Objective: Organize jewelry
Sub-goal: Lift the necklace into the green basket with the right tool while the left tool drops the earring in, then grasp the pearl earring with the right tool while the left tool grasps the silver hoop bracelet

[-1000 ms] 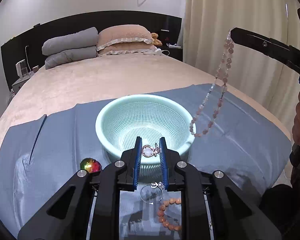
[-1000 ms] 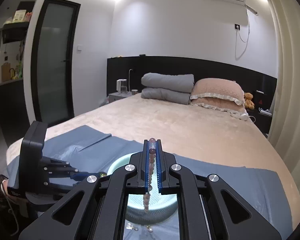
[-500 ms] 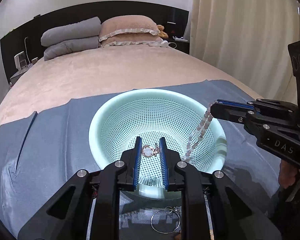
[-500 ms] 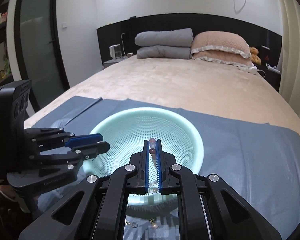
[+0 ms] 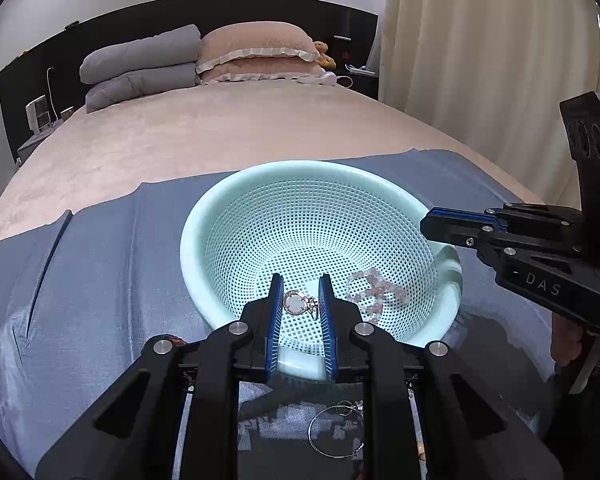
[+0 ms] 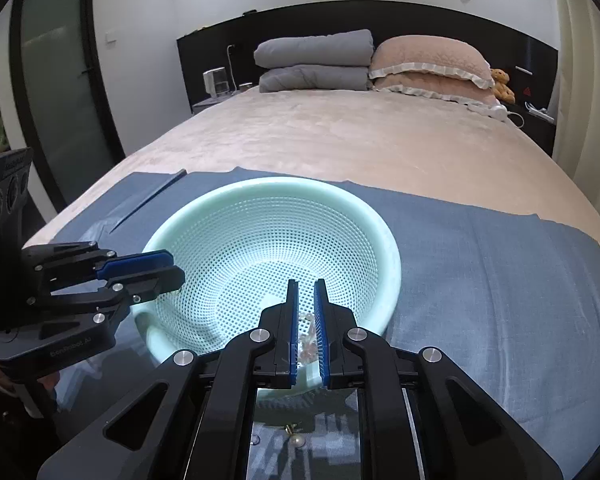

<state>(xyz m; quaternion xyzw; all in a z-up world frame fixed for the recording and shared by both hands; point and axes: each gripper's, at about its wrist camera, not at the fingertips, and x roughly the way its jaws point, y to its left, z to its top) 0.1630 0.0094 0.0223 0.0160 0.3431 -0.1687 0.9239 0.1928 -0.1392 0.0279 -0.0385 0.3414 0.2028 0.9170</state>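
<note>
A mint green perforated basket (image 5: pixel 236 216) (image 6: pixel 388 256) sits on a blue cloth on the bed. My left gripper (image 5: pixel 300 304) is shut on a small round silver pendant (image 5: pixel 294 303) and holds it over the basket's near rim. A pink bead necklace (image 5: pixel 374 290) lies piled inside the basket at the right; it also shows between my right fingers in the right wrist view (image 6: pixel 309 338). My right gripper (image 6: pixel 306 292) is open and empty just above the basket's rim. It appears from the side in the left wrist view (image 5: pixel 440 226).
The blue cloth (image 6: pixel 500 280) covers the near part of the beige bed (image 5: pixel 220 132). A silver ring bracelet (image 5: pixel 332 432) lies on the cloth below my left gripper. A pearl piece (image 6: pixel 296 440) lies below my right gripper. Pillows and folded blankets lie at the headboard.
My right gripper lowered over the basket, opened and let go of the pink bead necklace, which now lies in the basket. My left gripper moved forward over the rim, still holding the pendant.
</note>
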